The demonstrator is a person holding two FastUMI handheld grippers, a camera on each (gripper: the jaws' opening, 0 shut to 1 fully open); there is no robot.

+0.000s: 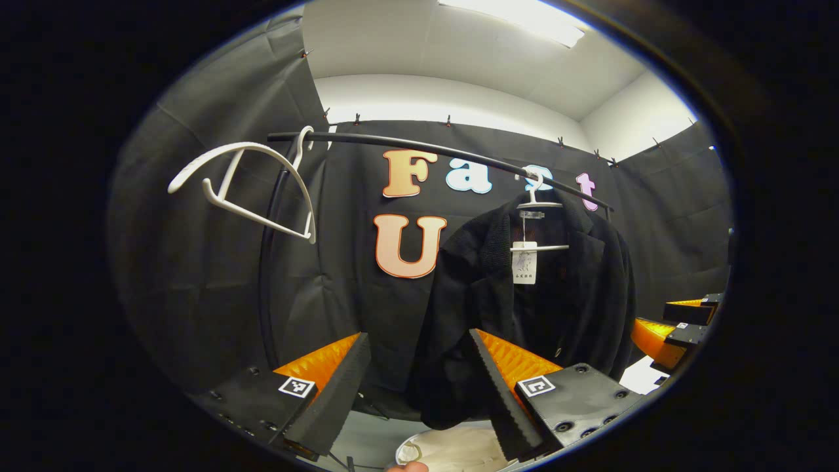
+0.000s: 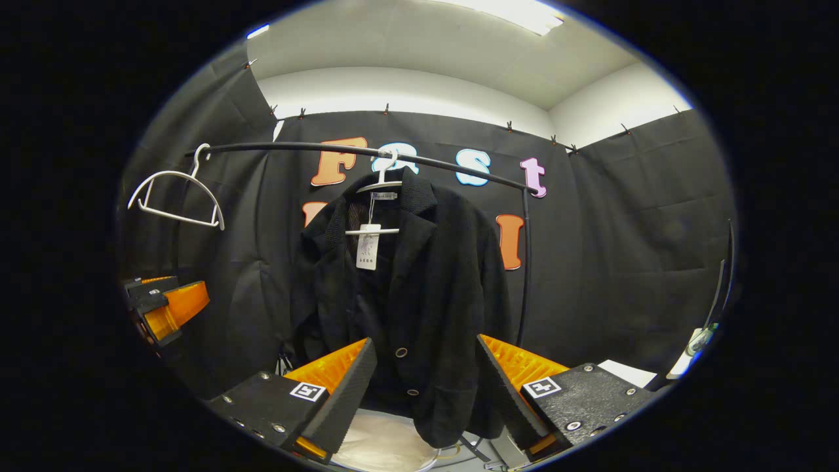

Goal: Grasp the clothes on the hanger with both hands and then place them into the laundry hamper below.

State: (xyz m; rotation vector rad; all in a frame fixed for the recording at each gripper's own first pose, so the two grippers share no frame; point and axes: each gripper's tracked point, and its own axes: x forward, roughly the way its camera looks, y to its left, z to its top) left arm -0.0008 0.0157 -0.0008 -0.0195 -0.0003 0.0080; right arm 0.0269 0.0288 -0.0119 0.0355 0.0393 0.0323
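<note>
A black jacket [image 1: 537, 308] [image 2: 406, 295] hangs on a white hanger [image 1: 539, 206] [image 2: 383, 183] from a black rail [image 1: 419, 145] [image 2: 367, 152]. A white tag [image 1: 524, 262] [image 2: 368, 246] dangles at its collar. Below it shows the pale rim of the laundry hamper [image 1: 452, 449] [image 2: 387, 446]. My left gripper [image 1: 419, 393] is open, in front of the jacket's lower left side, apart from it. My right gripper [image 2: 426, 393] is open too, short of the jacket's hem. The right gripper also shows at the edge of the left gripper view [image 1: 675, 328], and the left one at the edge of the right gripper view [image 2: 164, 305].
An empty white hanger [image 1: 246, 187] [image 2: 177, 196] hangs at the rail's left end. The rail's upright post [image 2: 524, 262] stands right of the jacket. A white surface [image 2: 623, 370] lies low on the right.
</note>
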